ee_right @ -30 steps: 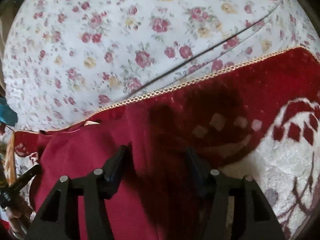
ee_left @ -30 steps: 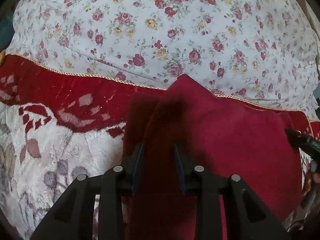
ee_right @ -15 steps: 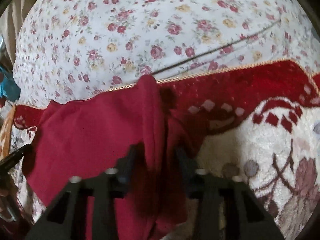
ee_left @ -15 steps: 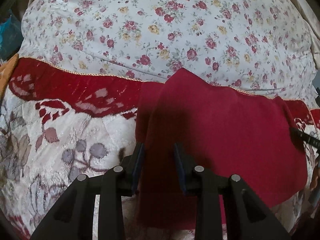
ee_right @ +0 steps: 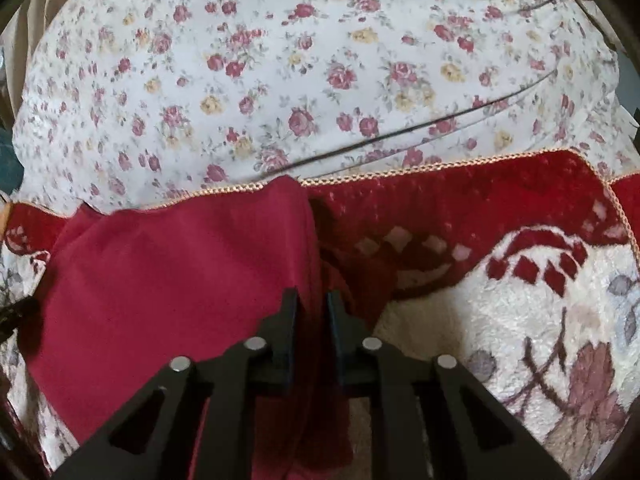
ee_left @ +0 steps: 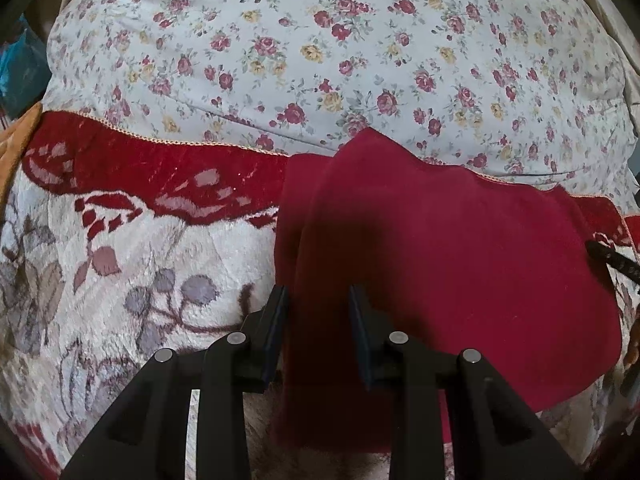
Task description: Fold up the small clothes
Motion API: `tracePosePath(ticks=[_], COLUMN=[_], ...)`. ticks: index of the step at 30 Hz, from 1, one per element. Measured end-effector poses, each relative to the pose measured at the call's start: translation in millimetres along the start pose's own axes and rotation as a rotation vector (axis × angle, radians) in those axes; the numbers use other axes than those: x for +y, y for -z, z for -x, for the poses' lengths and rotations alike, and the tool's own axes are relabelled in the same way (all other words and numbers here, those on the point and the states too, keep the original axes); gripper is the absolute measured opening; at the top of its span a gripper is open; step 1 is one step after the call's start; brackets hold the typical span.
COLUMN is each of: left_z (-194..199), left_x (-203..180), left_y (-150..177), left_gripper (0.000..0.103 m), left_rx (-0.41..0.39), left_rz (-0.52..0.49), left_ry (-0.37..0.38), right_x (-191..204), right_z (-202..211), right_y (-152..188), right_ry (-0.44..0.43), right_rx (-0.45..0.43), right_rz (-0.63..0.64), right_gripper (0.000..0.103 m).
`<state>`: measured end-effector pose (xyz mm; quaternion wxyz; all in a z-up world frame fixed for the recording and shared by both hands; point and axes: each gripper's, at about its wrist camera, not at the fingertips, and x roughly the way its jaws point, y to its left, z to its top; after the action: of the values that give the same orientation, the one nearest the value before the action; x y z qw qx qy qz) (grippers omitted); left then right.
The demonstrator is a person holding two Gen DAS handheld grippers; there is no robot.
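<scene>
One dark red cloth (ee_left: pixel 460 264), one plush blanket (ee_left: pixel 132 264) with a red border and leaf pattern, one flowered sheet (ee_left: pixel 320 52) and two grippers were in view.

The left gripper (ee_left: pixel 318 300) pointed toward twelve o'clock, angled down over the bed, its two black fingers (ee_left: pixel 276 320) set a moderate gap apart with a raised fold of the cloth running between them. Whether the pads actually pinched that fold could not be told. The right gripper (ee_right: pixel 312 304) pointed the same way, its fingers (ee_right: pixel 288 320) drawn close together and clamped on a thin vertical ridge of the cloth (ee_right: pixel 172 272).

From the left gripper, the cloth spread out toward three o'clock, lifted off the blanket and stretched toward the other tool, whose dark tip showed at the far three o'clock edge. From the right gripper it spread toward nine o'clock. The cloth's top edge reached the blanket's (ee_right: pixel 520 320) gold-trimmed border at twelve o'clock, where the flowered sheet (ee_right: pixel 320 72) began. The patterned blanket lay at nine o'clock of the left gripper and at three o'clock of the right.
</scene>
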<state>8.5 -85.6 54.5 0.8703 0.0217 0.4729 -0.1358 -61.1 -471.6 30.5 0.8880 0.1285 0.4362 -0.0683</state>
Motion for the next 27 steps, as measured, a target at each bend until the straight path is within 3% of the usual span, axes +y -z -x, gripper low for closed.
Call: tracePosePath(ticks=[7,14,18,21,27], left_z=[6.9,11.8,13.3,9.0,3.6], left_x=[8.6,19.0,29.4,36.7,45.8], left_y=[13.0,27.2,30.0,30.8,33.2], left_gripper=[0.008,0.010,0.010,0.011,0.016], left_rx=[-0.003,0.008,0.004,0.004,0.004], left_rz=[0.056,0.103,0.148,0.190,0.223], left_ry=[0.047,0.116,0.173,0.209,0.264], right_x=[4.9,10.9,17.0,41.4,135.0], right_z=[45.2,-5.4,19.2,32.7,-5.8], right_y=[5.9,17.7,4.1,-8.1,-22.2], right_ry=[-0.052,0.010,0.015,-0.054,-0.283], right_rx=[-0.080,0.111,0.050,0.009,0.130], right_rz=[0.003,0.041,0.000,0.021,0.114], right_gripper=[0.025,0.025,0.027,0.040,0.042])
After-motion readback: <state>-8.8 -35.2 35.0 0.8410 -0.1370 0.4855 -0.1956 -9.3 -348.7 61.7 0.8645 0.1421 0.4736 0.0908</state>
